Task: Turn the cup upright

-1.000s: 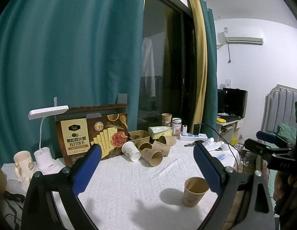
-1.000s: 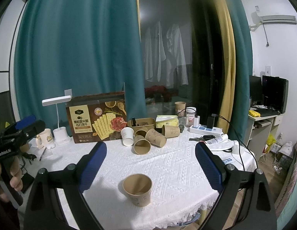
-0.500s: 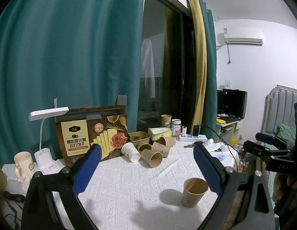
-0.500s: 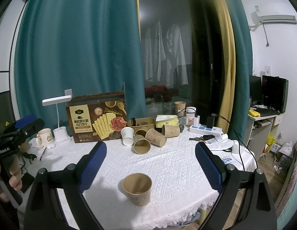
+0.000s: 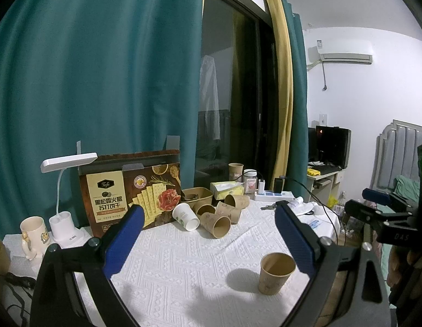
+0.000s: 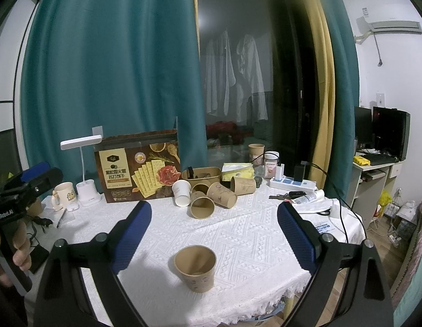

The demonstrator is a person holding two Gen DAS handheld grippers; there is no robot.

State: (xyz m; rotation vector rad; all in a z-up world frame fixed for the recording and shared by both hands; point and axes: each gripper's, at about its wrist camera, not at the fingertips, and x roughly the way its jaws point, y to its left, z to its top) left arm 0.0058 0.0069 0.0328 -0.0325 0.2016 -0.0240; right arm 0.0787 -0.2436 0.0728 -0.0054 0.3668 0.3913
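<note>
One brown paper cup (image 6: 195, 272) stands upright, mouth up, near the front edge of the white-clothed table (image 6: 251, 234); in the left wrist view the same cup (image 5: 276, 275) is low and right. Farther back, several brown cups (image 6: 221, 194) and a white cup (image 6: 180, 190) lie tipped on their sides in a cluster (image 5: 215, 222). My right gripper (image 6: 215, 209) is open, its blue pads wide on either side of the upright cup and short of it. My left gripper (image 5: 208, 212) is open too, with nothing between its pads.
A cracker box (image 5: 129, 188), a white desk lamp (image 5: 66, 218) and a mug (image 5: 33, 230) line the back left. A brown tray (image 5: 197, 194), tissue pack (image 5: 227, 189), power strip (image 5: 273, 196) and cables sit at the back right. The table drops off just past the upright cup.
</note>
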